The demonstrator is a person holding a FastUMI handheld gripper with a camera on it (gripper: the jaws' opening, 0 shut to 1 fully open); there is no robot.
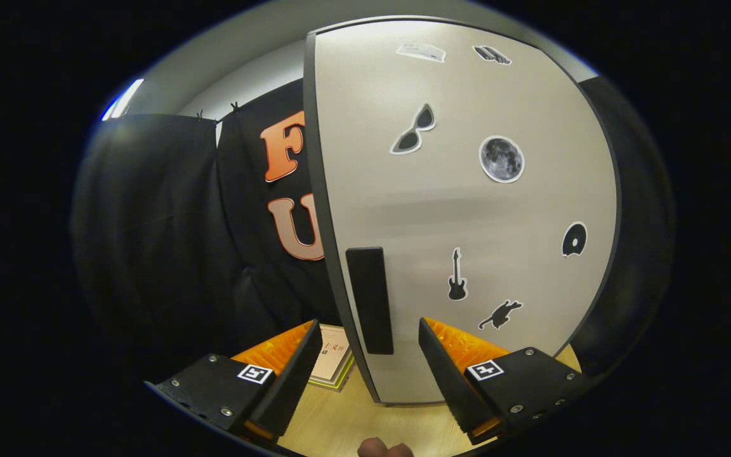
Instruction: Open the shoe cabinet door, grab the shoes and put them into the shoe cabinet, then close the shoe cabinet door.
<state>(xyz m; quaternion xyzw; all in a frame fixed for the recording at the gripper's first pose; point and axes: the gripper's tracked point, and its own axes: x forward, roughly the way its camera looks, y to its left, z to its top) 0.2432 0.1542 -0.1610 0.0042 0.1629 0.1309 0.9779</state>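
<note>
The shoe cabinet (pixel 467 209) stands just ahead, its pale grey door shut and covered with small stickers: sunglasses, a moon, a guitar, a disc, a cat. A dark vertical handle (pixel 370 299) sits at the door's left edge, low down. My gripper (pixel 368 330) is open, its two fingers spread to either side of the handle's lower end, with the handle in the gap between them and neither finger pressing on it. No shoes are in sight.
The cabinet rests on a light wooden surface (pixel 353 419). A flat book or card (pixel 330 362) lies on it left of the cabinet, behind the left finger. Black cloth hangs to the left. A bit of a hand (pixel 384 449) shows below the fingers.
</note>
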